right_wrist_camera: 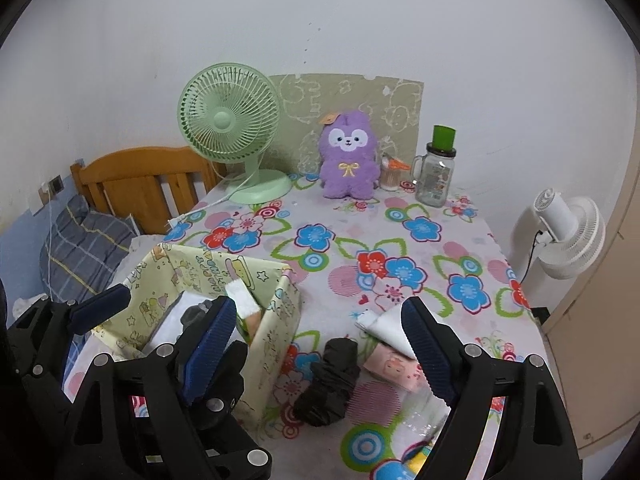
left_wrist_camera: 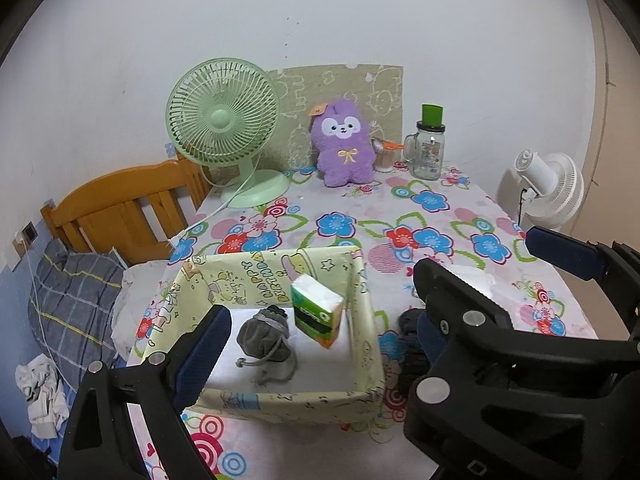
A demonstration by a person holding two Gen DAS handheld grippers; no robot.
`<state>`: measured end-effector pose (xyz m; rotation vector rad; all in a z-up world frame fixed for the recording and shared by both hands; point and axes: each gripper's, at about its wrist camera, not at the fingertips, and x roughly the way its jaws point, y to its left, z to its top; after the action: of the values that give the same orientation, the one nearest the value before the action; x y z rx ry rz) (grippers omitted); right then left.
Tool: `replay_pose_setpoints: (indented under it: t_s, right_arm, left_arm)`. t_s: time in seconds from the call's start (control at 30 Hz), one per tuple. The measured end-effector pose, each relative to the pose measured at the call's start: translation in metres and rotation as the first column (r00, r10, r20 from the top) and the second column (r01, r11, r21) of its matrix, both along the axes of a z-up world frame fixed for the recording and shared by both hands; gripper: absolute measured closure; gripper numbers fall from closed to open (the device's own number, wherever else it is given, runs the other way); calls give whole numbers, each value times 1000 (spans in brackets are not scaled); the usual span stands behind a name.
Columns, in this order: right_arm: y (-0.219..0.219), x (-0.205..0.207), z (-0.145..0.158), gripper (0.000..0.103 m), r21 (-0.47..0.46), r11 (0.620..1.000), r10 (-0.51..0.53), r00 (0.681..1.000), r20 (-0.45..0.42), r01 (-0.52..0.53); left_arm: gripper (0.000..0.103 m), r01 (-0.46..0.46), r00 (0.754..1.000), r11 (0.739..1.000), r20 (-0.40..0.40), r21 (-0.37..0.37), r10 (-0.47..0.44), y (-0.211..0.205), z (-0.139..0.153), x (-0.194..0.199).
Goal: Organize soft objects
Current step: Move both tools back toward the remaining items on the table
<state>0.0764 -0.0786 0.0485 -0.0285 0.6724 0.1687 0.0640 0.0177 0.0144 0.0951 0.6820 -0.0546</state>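
Left wrist view gives us the yellow printed box (left_wrist_camera: 362, 344) on the flowered tablecloth (left_wrist_camera: 440, 208), with a grey drawstring pouch (left_wrist_camera: 264, 334) lying on its floor and a tissue pack (left_wrist_camera: 318, 310) leaning against its right wall. The left gripper (left_wrist_camera: 320, 312) hangs spread wide above the box with nothing between its pads; its right finger hides most of a dark bundle just outside the box wall. In the right wrist view we see that bundle as a black crumpled cloth (right_wrist_camera: 330, 380) on the table, near a pink packet (right_wrist_camera: 394, 366) and a white folded cloth (right_wrist_camera: 384, 326), both partly covered by the right gripper (right_wrist_camera: 320, 344), which is also released and empty. Something clear, perhaps plastic wrap, lies near the lower edge, hard to make out. The box's near corner sits close to the left table edge. The middle of the table is open up to the purple plush (right_wrist_camera: 349, 156), green fan (right_wrist_camera: 230, 120) and jar (right_wrist_camera: 435, 174) lining the wall.
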Motion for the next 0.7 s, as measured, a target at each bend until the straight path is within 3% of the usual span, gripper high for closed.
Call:
replay_pose_setpoints:
  t_s: [0.7]
  right_arm:
    - [-52,-44,5,15,-11,998,-64,997,52,64]
  left_arm:
    - [8,90,996,996,26,-29,-89,-51,2,-33]
